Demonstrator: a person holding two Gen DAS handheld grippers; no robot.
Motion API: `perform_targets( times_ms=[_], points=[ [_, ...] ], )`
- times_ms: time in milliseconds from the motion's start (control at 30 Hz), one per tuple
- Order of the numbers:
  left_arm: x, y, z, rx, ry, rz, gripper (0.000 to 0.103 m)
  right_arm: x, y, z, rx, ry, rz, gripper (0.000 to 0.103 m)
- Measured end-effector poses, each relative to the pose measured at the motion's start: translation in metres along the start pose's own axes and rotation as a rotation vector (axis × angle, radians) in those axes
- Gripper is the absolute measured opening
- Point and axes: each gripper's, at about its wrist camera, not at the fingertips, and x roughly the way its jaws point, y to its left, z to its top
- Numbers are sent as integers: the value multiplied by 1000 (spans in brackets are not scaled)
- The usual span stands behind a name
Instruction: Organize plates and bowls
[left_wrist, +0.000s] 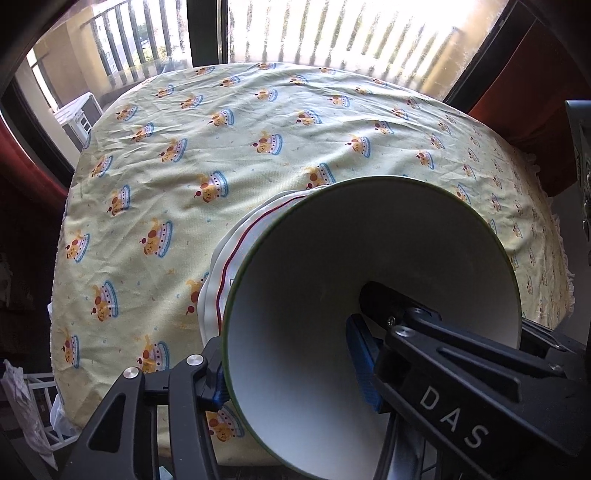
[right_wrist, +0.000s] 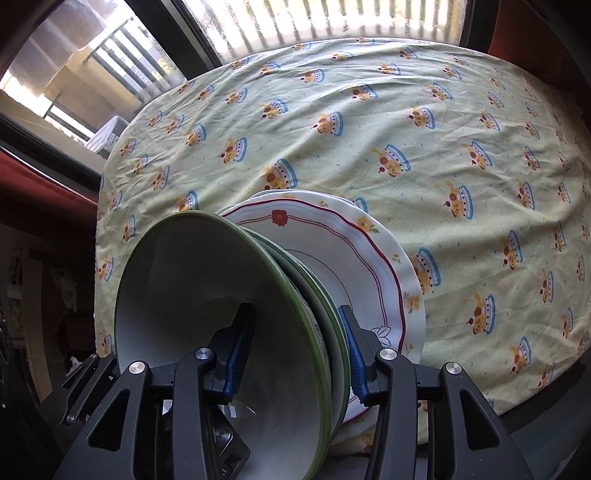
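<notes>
A stack of green-rimmed white bowls (right_wrist: 207, 288) stands on scalloped floral plates (right_wrist: 373, 254) near the front edge of the table. My right gripper (right_wrist: 295, 347) is shut on the bowls' near rims, one finger inside the top bowl, one outside. In the left wrist view my left gripper (left_wrist: 291, 369) is shut on the wall of the top bowl (left_wrist: 332, 280), one finger inside, one outside. The red-lined plate rims (left_wrist: 236, 254) show behind it.
The table wears a yellow cloth (left_wrist: 221, 147) printed with cartoon cakes. A window (left_wrist: 332, 33) with bars runs along its far edge. A white wire rack (left_wrist: 40, 417) stands low at the left.
</notes>
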Motion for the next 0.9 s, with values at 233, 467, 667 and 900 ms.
perform_targets(
  times_ms=[233,467,667,900],
  points=[
    [-3,-3,-12,40,-25,-12,62,-5,-3,-17,29,-45,-37,58],
    [-14,3,-19,24,-83,8,71,-18,-7,-33,21,-104,-65,75],
    [-41,-1,-28,-4,-177,54,82,-45,-3,-39,-41,-186,-37,75],
    [-72,-16,-50,-58,-313,118,85,-82,-16,-53,-113,-312,16,75]
  ],
)
